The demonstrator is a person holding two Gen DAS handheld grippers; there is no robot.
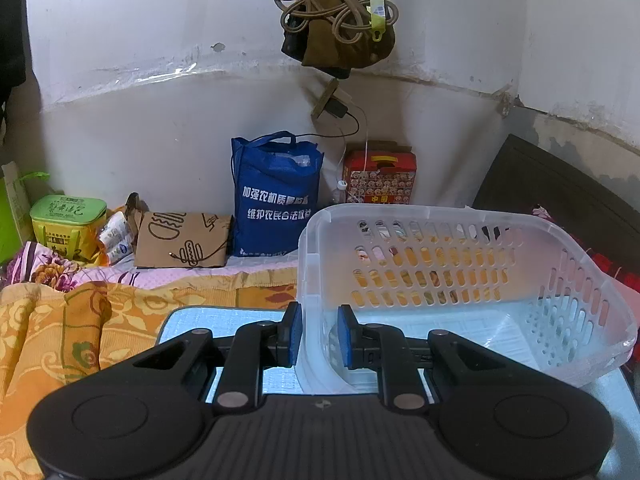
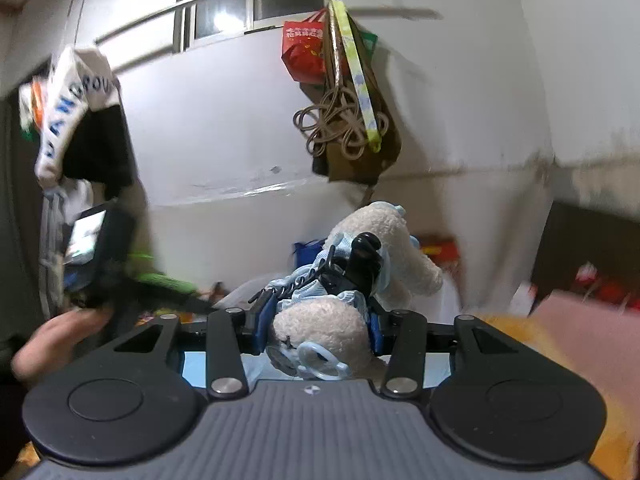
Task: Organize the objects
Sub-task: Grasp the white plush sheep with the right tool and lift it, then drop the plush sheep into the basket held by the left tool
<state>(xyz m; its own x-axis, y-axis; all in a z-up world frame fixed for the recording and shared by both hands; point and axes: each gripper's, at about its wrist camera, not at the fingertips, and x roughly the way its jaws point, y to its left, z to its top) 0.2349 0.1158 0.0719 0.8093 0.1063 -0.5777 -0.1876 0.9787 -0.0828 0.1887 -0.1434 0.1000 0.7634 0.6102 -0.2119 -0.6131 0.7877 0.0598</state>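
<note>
A clear plastic basket with slotted walls stands empty on a pale blue mat on the bed. My left gripper is shut on its near left wall, one blue pad outside and one inside. In the right wrist view, my right gripper is shut on a white plush toy in a frilly blue outfit. The toy is held up in the air, its body squeezed between the pads and its fluffy limbs sticking up past them. The view is motion-blurred. The basket is mostly hidden behind the toy.
Along the wall behind the basket stand a blue tote bag, a red box, a brown paper bag and a green tin. An orange blanket lies bunched at left. Coiled cords hang overhead. A hand shows at left.
</note>
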